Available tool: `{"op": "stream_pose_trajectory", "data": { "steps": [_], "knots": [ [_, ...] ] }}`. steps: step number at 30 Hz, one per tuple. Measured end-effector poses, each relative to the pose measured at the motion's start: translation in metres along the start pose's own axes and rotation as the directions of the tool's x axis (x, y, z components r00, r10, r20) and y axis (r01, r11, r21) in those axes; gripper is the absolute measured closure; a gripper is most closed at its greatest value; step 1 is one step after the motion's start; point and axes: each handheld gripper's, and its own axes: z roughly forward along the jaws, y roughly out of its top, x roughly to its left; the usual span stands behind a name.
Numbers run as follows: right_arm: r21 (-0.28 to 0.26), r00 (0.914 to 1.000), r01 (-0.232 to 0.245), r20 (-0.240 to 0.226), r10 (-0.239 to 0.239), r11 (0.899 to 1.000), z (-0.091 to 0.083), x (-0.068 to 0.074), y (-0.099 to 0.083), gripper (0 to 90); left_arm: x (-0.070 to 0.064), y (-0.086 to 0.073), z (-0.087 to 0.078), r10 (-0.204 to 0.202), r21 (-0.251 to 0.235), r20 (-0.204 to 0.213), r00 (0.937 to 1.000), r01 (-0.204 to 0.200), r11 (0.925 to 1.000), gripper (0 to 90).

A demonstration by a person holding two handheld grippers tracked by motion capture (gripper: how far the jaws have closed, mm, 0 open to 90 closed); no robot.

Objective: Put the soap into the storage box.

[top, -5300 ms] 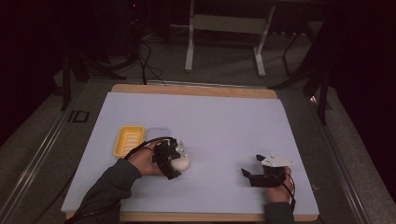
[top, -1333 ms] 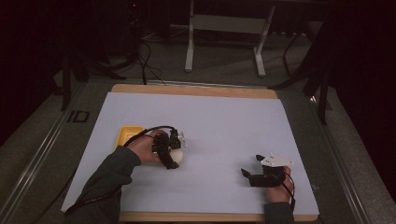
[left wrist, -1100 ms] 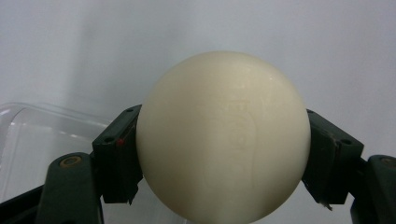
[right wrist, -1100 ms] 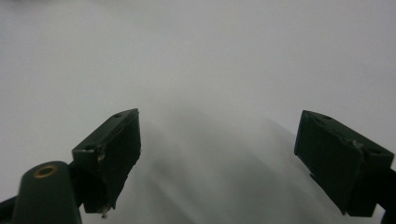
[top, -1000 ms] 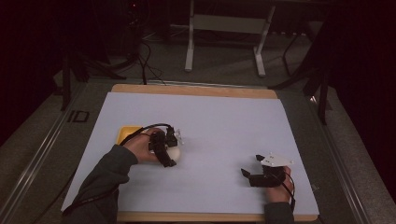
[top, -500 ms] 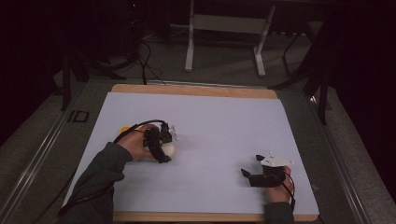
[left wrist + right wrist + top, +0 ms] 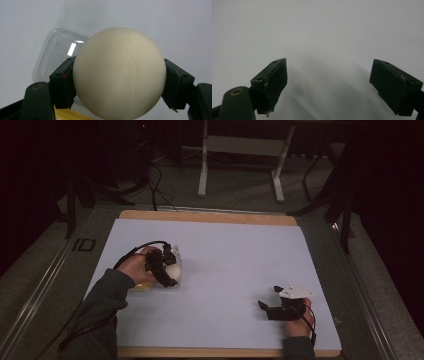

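Looks like a lab or test room, not a home. The tabletop [image 7: 240, 245] in the middle of the frame has a plain white sheet on a wood board, there's grey carpet around it, loose cables [image 7: 155, 175] at upper left, and a metal stand [image 7: 240, 150] at top center.

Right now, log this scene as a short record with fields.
surface: pale sheet on a wooden table
left tongs: shut on a cream ball, one jaw at each side
behind the ball: clear plastic lid; yellow tray at the bottom edge
right tongs: open, holding nothing, above the bare sheet
right hand: near the table's front edge
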Motion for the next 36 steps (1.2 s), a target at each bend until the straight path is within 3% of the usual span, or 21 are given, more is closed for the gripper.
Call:
{"op": "stream_pose_trajectory", "data": {
  "steps": [14, 36],
  "knots": [
    [0.002, 1.0, 0.0, -0.001, 0.0, 1.0, 0.0, 0.0, 0.0, 14.4, 0.015, -0.007, -0.021, -0.046, -0.026, -0.035, 0.9984, 0.045, 0.9987, 25.8],
    [0.001, 1.0, 0.0, 0.0, 0.0, 1.0, 0.0, 0.0, 0.0, 14.4, 0.037, -0.03, -0.026, -0.148, -0.012, -0.058, 0.9873, 0.147, 0.989, 25.7]
  ]
}}
